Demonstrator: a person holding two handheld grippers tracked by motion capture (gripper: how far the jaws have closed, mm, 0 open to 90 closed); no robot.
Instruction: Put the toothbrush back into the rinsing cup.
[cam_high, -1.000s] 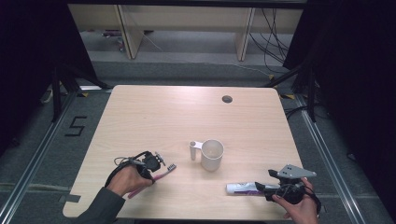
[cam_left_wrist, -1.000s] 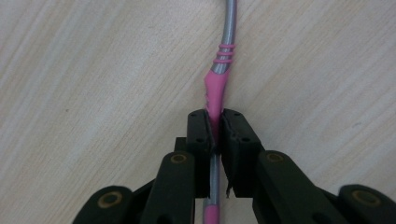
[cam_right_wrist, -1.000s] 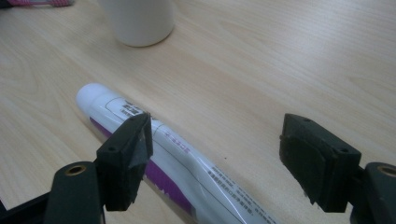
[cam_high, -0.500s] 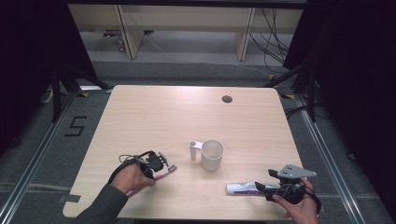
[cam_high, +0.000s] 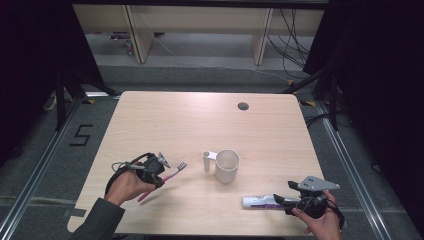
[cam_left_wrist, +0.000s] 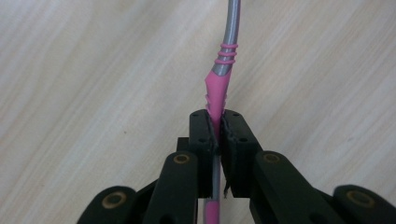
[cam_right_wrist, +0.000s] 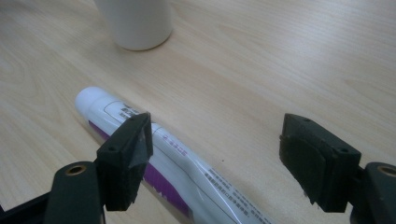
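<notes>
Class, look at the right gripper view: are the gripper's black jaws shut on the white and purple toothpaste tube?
No, the right gripper stands open over the toothpaste tube.

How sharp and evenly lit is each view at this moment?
High view: the table is evenly lit and sharp, its surroundings dark. Left gripper view: the toothbrush is crisp where the left gripper clamps it. Right gripper view: the right gripper is soft-edged close up, the toothpaste tube readable, the mug cropped.

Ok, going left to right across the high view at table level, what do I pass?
Left gripper → toothbrush → mug → toothpaste tube → right gripper.
</notes>
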